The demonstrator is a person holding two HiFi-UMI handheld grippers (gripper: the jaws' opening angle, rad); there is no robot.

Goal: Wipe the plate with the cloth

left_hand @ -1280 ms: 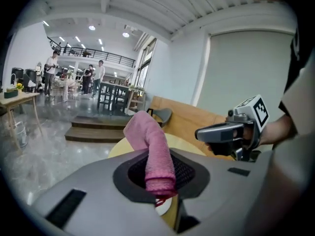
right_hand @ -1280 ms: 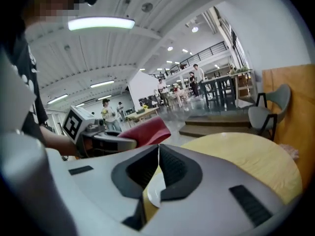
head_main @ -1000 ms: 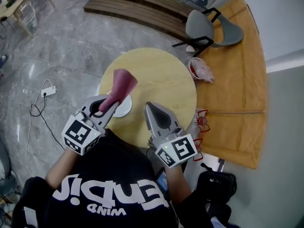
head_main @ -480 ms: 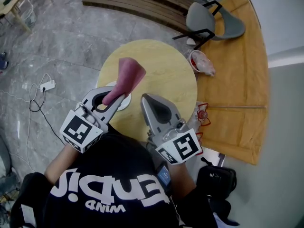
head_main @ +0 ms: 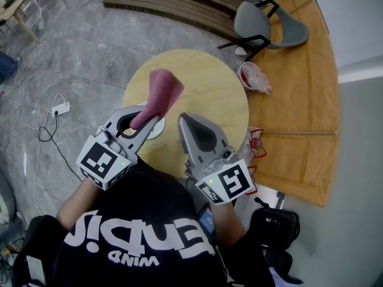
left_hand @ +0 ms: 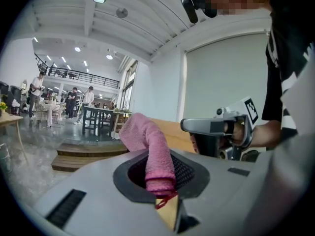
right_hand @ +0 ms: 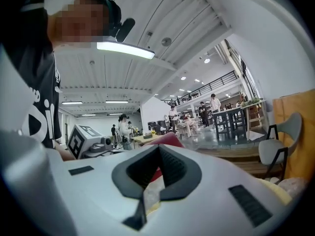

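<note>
Nearby, chair (head_main: 251, 26), perhaps a bin (head_main: 254, 79), cloth (head_main: 160, 95) masking plate (head_main: 157, 130).

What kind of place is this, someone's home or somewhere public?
Probably a big public hall, maybe a café or shared workspace: a round wooden table on a marble floor, a railed mezzanine, and people among other tables.

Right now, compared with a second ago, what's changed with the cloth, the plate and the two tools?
The left tool, shut on the pink cloth, has risen a little over the white plate, carrying the cloth with it. The right tool also rose slightly. Unchanged: the grip on the cloth, the right tool shut and empty, the plate on the round table.
</note>
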